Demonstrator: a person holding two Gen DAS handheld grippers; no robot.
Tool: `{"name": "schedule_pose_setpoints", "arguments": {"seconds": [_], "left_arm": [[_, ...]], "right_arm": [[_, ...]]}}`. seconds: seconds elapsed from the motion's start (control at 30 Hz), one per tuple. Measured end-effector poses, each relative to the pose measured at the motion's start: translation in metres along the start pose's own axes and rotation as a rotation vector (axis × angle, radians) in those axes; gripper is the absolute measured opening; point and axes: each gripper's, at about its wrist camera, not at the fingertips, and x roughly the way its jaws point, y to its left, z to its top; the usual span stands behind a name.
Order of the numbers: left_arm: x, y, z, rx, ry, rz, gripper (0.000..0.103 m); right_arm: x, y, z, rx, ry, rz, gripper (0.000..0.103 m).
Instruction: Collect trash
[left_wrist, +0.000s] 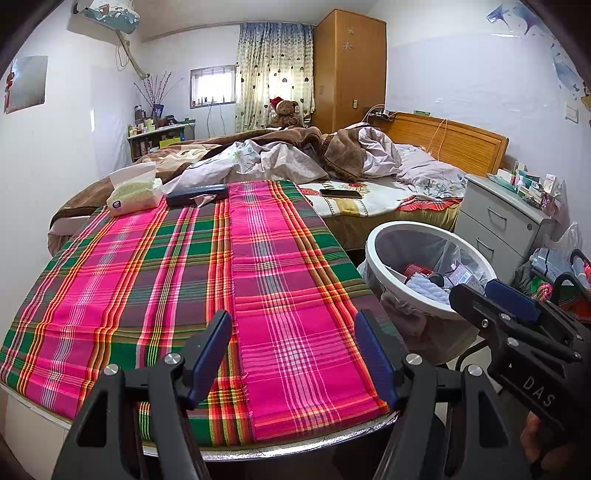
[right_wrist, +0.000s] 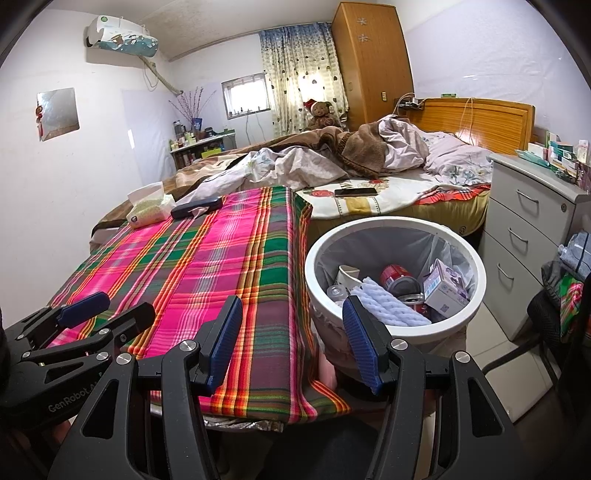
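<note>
A white trash bin (right_wrist: 476, 258) with a plastic liner stands right of the table; it also shows in the left wrist view (left_wrist: 373, 254). Inside lie a red can (right_wrist: 395, 275), a small carton (right_wrist: 445, 291), a pale blue cloth (right_wrist: 388, 306) and a white cup (right_wrist: 347, 275). My left gripper (left_wrist: 293, 354) is open and empty over the table's near edge. My right gripper (right_wrist: 291, 339) is open and empty, between the table's right edge and the bin. A crumpled tissue (left_wrist: 205, 200) lies by a dark case (left_wrist: 195, 194) at the table's far end.
The table wears a pink and green plaid cloth (left_wrist: 184, 277). A tissue pack (left_wrist: 135, 192) sits at its far left. Behind is an unmade bed with a phone (left_wrist: 340, 193). A grey drawer unit (right_wrist: 524, 236) stands at right, a chair with bags (right_wrist: 565, 295) beside it.
</note>
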Motion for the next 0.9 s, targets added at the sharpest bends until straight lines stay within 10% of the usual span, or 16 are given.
{"name": "schedule_pose_setpoints", "arguments": {"seconds": [0.9], "left_arm": [[0.0033,-0.0021,-0.0034,-0.007,0.011,-0.001,0.071]], "right_arm": [[0.0005,0.0018,0.0018,-0.002,0.0,0.008,0.058]]}}
